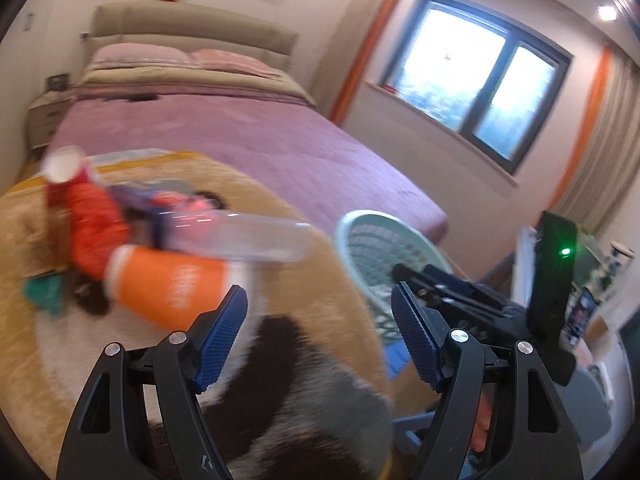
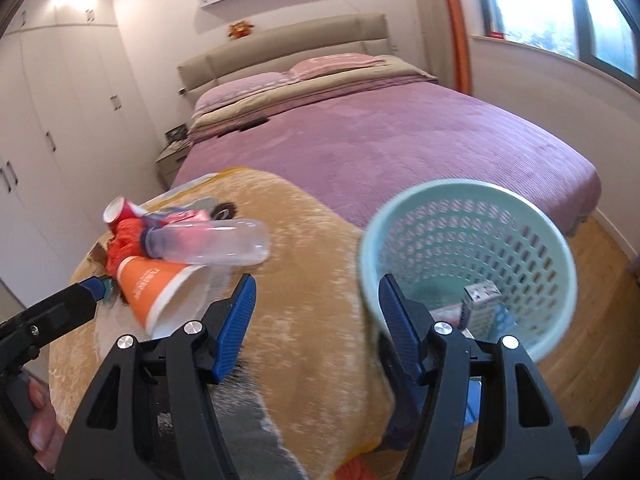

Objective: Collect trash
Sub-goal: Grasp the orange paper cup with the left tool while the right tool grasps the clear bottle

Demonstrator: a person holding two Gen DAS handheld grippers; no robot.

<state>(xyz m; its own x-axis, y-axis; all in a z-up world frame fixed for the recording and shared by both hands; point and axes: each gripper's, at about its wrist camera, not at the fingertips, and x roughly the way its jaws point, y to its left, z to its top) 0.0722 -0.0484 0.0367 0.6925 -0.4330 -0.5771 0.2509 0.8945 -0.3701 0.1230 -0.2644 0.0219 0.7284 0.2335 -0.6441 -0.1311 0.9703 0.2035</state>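
On the blanket (image 2: pixel 312 240), trash is heaped: a cup (image 2: pixel 160 284), a bottle (image 2: pixel 208 244) and wrappers (image 1: pixel 94 224). The basket (image 2: pixel 468 264) stands beside it. Both the left gripper (image 1: pixel 320 328) and right gripper (image 2: pixel 316 320) are spread, empty. The cup is best approached first, squarely across its body.

Orange cup (image 2: pixel 154 286), mint perforated basket (image 2: pixel 472 200), purple bedspread (image 2: pixel 400 140), blue-padded tongs (image 2: pixel 316 316).
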